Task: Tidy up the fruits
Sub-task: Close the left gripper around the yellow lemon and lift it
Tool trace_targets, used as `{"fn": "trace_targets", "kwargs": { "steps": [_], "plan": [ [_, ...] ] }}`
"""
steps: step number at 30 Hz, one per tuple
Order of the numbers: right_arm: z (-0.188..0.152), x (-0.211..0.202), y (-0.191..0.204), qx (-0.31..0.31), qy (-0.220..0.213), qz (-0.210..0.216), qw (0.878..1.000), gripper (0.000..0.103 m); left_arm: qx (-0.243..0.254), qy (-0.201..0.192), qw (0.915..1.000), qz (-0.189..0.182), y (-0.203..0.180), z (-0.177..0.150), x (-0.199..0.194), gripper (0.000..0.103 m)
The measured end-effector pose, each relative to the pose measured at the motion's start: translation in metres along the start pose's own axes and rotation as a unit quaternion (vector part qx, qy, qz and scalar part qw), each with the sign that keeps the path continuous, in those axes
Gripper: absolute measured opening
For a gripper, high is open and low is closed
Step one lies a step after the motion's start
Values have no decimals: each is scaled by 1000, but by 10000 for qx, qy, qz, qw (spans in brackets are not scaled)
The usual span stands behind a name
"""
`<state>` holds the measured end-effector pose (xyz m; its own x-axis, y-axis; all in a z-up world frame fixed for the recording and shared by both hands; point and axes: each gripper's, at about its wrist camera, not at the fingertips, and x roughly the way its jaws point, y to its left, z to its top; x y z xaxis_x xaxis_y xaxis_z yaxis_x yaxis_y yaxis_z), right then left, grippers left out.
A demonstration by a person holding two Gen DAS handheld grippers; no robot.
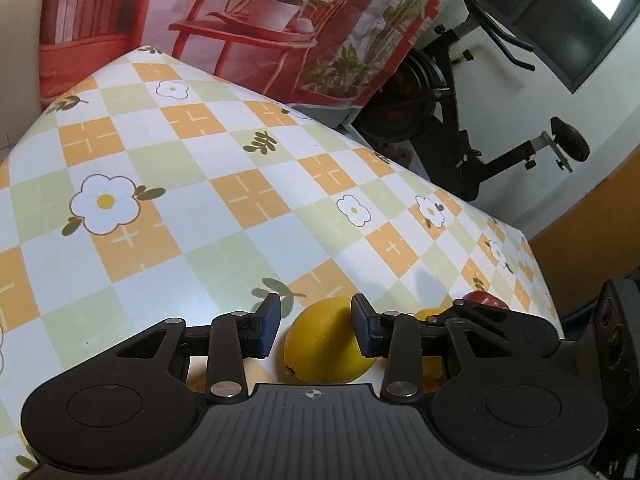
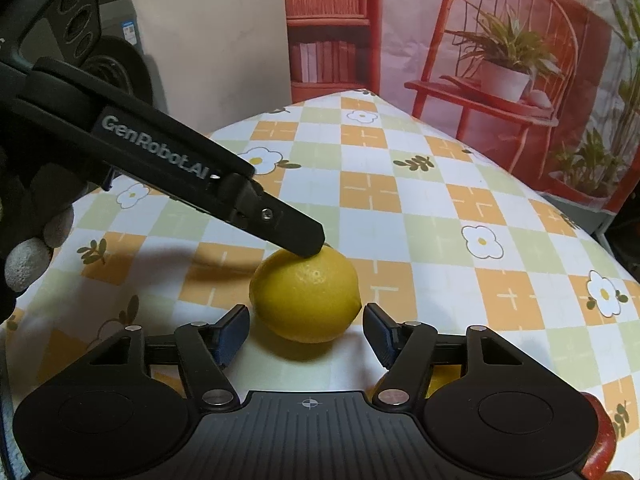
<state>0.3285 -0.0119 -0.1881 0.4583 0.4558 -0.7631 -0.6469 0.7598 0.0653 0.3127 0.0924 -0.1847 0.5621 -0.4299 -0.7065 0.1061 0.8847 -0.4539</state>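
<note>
A yellow lemon (image 1: 326,344) lies on the checkered tablecloth (image 1: 192,184). My left gripper (image 1: 316,322) is open, its fingers on either side of the lemon's upper part. In the right wrist view the same lemon (image 2: 306,296) sits between the open fingers of my right gripper (image 2: 306,330), and a left finger (image 2: 292,232) rests on its top. A second yellow fruit (image 1: 430,316) and a red apple (image 1: 486,300) lie behind the left gripper's right linkage. The yellow fruit (image 2: 442,380) and the apple (image 2: 600,440) show partly hidden in the right wrist view.
The table's far edge (image 1: 400,156) drops off toward an exercise bike (image 1: 460,120) and a printed backdrop (image 2: 500,60) of a red chair and plants. A gloved hand (image 2: 28,256) holds the left gripper's handle.
</note>
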Motion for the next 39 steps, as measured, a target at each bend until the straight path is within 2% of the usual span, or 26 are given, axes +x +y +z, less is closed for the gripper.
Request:
{"fn": "trace_targets", "kwargs": {
  "steps": [7, 22, 25, 33, 39],
  "plan": [
    [2, 3, 1, 5, 11, 16, 10000, 57, -222, -4, 9996, -163, 8, 0, 5, 41],
    [-8, -18, 11, 356, -197, 361, 9985, 55, 19, 201, 9990, -392, 2, -9, -12, 39],
    [-15, -24, 16, 391, -203, 377, 9983, 55, -78, 235, 9989, -408, 3, -13, -14, 34],
    [-27, -58, 21, 541, -482, 360, 9967, 55, 210, 187, 9986, -451, -20, -18, -32, 34],
    [-51, -87, 20, 747, -625, 309, 9948, 55, 482, 307, 9968, -561, -46, -32, -33, 34]
  ]
}}
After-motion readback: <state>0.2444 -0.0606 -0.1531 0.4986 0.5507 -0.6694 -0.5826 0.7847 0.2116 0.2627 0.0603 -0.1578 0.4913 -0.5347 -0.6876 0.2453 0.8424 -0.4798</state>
